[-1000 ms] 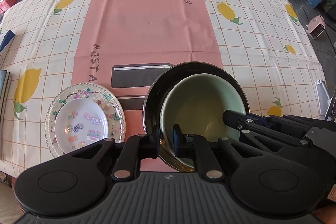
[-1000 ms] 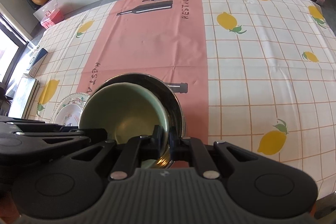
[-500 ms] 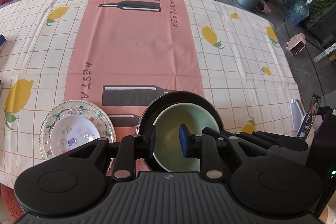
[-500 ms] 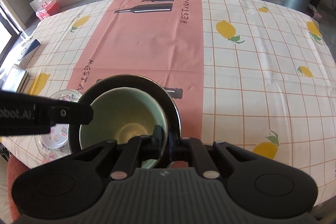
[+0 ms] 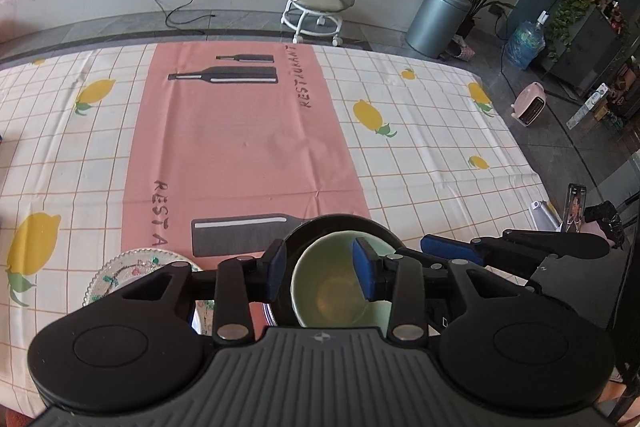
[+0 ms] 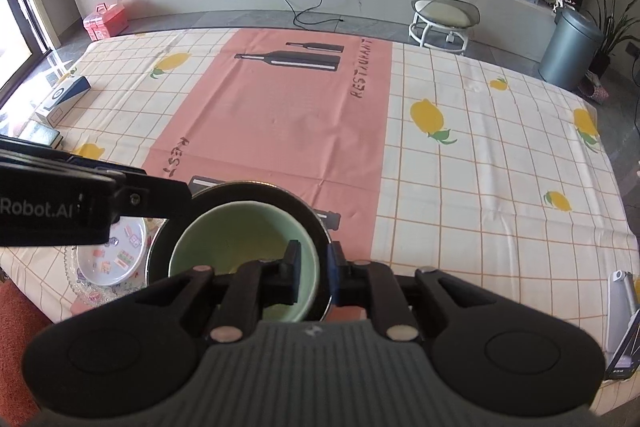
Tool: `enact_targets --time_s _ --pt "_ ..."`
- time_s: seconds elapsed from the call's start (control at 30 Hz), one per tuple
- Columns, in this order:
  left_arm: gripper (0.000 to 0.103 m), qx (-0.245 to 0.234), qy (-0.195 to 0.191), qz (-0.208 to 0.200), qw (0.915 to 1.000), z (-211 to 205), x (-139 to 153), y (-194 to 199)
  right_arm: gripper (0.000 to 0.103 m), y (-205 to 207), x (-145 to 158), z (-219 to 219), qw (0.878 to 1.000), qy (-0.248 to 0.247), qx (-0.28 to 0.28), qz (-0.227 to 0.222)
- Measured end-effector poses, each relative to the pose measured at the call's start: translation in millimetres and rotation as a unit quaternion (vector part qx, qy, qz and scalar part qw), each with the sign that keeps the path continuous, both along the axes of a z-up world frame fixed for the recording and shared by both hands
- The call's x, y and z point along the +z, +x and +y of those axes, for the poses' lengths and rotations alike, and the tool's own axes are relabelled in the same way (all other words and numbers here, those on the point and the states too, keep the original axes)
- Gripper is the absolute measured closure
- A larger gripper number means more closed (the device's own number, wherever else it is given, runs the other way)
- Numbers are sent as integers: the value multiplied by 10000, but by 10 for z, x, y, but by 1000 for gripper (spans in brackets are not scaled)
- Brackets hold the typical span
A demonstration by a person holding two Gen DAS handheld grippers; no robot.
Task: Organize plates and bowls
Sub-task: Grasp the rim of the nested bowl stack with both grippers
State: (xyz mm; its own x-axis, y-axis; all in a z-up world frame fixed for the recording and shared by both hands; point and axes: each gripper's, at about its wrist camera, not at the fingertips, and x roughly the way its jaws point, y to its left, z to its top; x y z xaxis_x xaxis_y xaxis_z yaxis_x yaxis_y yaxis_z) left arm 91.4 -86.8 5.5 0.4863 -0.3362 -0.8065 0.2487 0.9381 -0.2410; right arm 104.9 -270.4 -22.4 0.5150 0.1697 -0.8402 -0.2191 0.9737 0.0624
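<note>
A pale green bowl [image 5: 332, 291] sits inside a black bowl [image 5: 340, 223] near the table's front edge; both show in the right wrist view, green [image 6: 240, 239] inside black [image 6: 256, 189]. My left gripper [image 5: 320, 273] is open above the bowls, touching neither. My right gripper [image 6: 312, 269] is partly open, one finger inside the green bowl, the other outside the black rim; the fingers look a little apart from the rims. A clear glass plate [image 6: 86, 287] holding a small white patterned dish [image 6: 114, 255] lies to the left; it shows partly in the left wrist view [image 5: 132, 265].
The table carries a lemon-check cloth [image 6: 480, 167] with a pink centre strip [image 5: 240, 147]. Books and a box [image 6: 60, 99] lie at the left edge. A phone on a stand [image 5: 572, 207] is at the right edge. A stool [image 6: 444, 17] and bin [image 6: 568, 51] stand beyond.
My left gripper let go of the black bowl's rim, opened wide and rose back. My right gripper's jaws have opened a little around the two rims. The bowls stay on the table.
</note>
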Motion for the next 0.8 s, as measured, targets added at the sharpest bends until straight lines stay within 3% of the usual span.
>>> enact_targets --time_s 0.1,0.27,0.37,0.6,0.8 --pt "49 -64 -29 -306 9995 -2 84 -51 80 -49 97 -34 9997 50 25 -224" --pt "38 8 -196 -661 9976 51 131 -137 55 -141 235 -195 9978 307 -297 -511" --pt "33 135 -314 -708 9969 102 47 -169 50 -187 202 -345 9946 605 -681 -501" --pt "31 887 -678 -268 9934 300 -346 -202 50 -282 -233 -674 9660 1818 -1818 253" --pt "32 1278 -966 167 9869 409 -648 -201 49 -304 -488 -617 9496 2243 -2095 633"
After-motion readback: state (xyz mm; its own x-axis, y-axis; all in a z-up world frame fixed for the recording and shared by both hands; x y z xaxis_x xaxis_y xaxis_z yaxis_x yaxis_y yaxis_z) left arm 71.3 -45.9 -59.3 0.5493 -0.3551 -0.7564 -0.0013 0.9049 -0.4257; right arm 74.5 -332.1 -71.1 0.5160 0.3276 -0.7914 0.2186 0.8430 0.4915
